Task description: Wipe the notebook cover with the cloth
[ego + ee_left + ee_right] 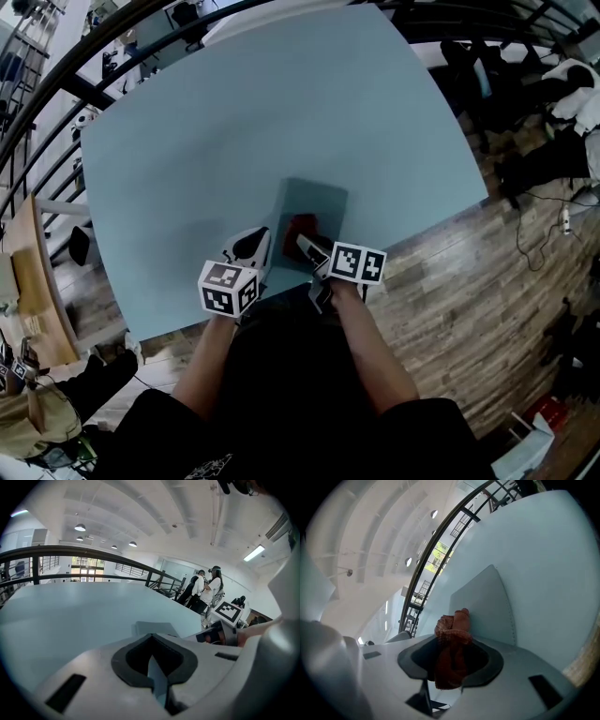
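Note:
A grey-teal notebook point(317, 199) lies flat near the front edge of the pale blue table point(234, 122). My right gripper point(306, 246) is shut on a bunched red cloth point(300, 228), which sits over the notebook's near end. In the right gripper view the cloth point(452, 625) sticks out past the right gripper point(452, 648), with the notebook cover point(487, 602) stretching beyond. My left gripper point(255, 242) hovers just left of the notebook, shut with nothing in it. The left gripper point(151, 660) faces the notebook point(157, 627) ahead, and the right gripper point(220, 632) shows at its right.
A dark curved railing point(56, 84) runs behind the table. Wood flooring point(469, 300) lies to the right with cables and bags. Two people point(206, 590) stand far off. A wooden bench point(37, 281) stands at the left.

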Action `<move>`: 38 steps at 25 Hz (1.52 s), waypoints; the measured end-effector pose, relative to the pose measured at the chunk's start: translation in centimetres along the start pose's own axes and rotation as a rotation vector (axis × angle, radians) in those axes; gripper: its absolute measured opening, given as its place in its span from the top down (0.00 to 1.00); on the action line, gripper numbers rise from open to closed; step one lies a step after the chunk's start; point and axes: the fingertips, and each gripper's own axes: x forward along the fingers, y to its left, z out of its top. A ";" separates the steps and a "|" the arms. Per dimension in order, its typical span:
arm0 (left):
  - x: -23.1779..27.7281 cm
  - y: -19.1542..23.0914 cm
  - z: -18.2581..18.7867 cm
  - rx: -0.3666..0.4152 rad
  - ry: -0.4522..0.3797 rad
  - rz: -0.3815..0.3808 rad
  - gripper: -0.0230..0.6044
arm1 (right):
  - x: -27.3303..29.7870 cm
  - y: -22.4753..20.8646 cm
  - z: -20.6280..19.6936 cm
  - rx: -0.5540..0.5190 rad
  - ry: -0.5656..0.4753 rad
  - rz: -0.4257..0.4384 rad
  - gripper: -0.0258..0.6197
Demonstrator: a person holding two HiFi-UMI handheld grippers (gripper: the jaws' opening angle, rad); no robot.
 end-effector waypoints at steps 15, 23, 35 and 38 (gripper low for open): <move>1.3 -3.0 0.2 0.040 0.027 -0.051 0.96 | -4.3 -2.7 0.4 0.016 -0.049 -0.026 0.74; 1.9 -4.3 0.2 0.056 0.039 -0.075 0.96 | -6.7 -4.5 0.8 0.039 -0.091 -0.043 0.74; 1.7 -5.3 -0.1 0.082 0.052 -0.097 0.96 | -8.9 -5.7 1.0 0.061 -0.138 -0.062 0.74; 1.6 -5.4 -0.1 0.087 0.049 -0.099 0.96 | -9.3 -5.0 1.3 0.044 -0.149 -0.048 0.74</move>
